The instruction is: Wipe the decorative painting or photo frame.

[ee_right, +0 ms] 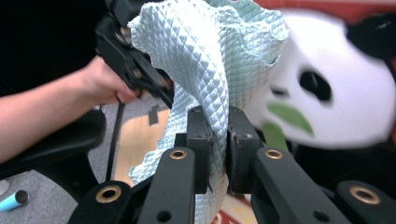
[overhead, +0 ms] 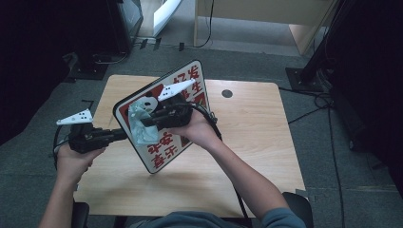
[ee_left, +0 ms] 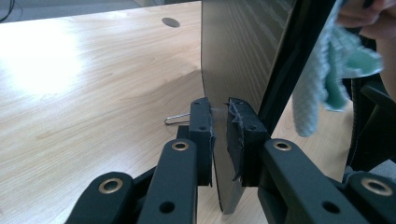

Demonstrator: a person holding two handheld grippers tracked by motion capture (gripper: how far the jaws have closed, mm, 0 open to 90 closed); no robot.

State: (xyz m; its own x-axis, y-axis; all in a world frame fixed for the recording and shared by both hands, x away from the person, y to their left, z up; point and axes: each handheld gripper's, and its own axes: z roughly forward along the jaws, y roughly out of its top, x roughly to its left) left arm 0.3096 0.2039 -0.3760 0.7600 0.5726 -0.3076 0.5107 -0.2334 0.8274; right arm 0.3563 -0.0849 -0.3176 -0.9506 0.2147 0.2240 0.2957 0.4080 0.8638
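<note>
The left gripper is clamped on the edge of a panda sign board, tilted above the wooden table. The right gripper pinches a pale-green cloth against its face. Grey carpet and cables lie around.

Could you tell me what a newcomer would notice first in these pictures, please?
Most striking is the red-and-white sign board with a panda picture, held tilted above the middle of the wooden table. The left gripper is clamped on the board's edge at the left, holding it up. The right gripper is shut on a pale green quilted cloth, which hangs against the board's printed face.
</note>
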